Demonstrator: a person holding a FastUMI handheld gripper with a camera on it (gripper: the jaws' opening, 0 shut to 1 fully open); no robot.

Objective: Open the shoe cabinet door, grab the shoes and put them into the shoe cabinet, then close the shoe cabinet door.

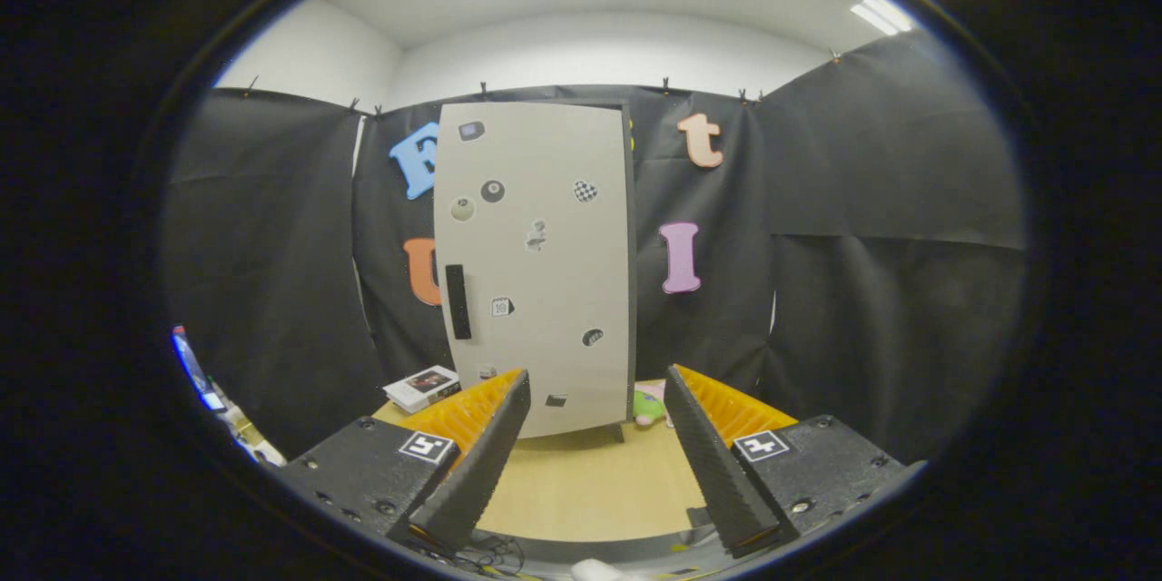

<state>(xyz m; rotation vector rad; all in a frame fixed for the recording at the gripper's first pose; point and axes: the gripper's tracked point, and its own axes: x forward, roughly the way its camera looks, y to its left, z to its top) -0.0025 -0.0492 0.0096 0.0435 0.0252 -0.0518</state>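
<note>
Shoe cabinet (pixel 545 272) upright on worktop (pixel 590 481), door shut, handle (pixel 457 301) on its left edge. Gripper (pixel 595 454) spread wide, empty, well short of door. Small pink-green object (pixel 647 407) at cabinet's right foot — shoe or not, cannot tell. Fits either door unopened or door reclosed with shoes inside — pictures don't settle it.

Matt smooth shoe cabinet door (pixel 545 272), pale wood table (pixel 590 481)

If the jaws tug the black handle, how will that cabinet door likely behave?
The door looks like a stiff flat panel, so it should swing rather than flex. The tall, narrow shoe cabinet might tip. The handle looks shallow and might slip. The gripper is open, short of it.
</note>
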